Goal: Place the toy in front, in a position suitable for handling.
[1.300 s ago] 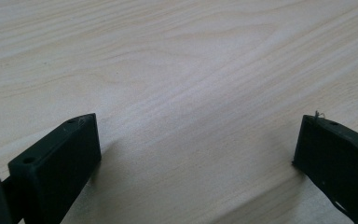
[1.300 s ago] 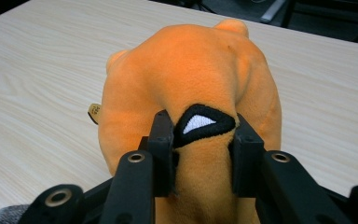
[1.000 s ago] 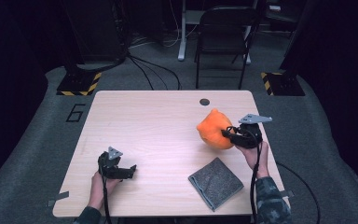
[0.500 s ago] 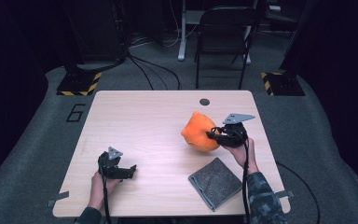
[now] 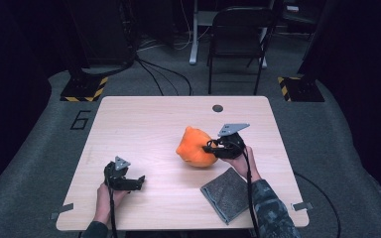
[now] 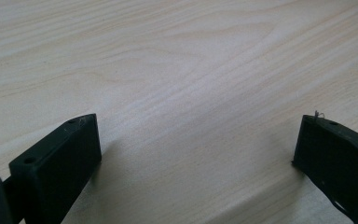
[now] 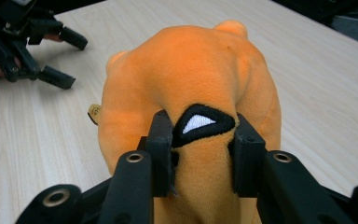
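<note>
My right claw is clamped on an orange plush toy, and its own camera shows both jaws pinching a fold of the fabric on either side of a black-rimmed white patch. In the high view the toy sits just right of the middle of the table, its underside at or just above the wood; I cannot tell which. Its long axis runs roughly from the table's far edge toward the near edge, with the narrower, bumpy end pointing away from me and the broad rounded end nearer. A grey cloth lies flat near the front right corner, close to the toy but apart from it. My left claw rests low over the near left of the table, jaws wide apart over bare wood.
</note>
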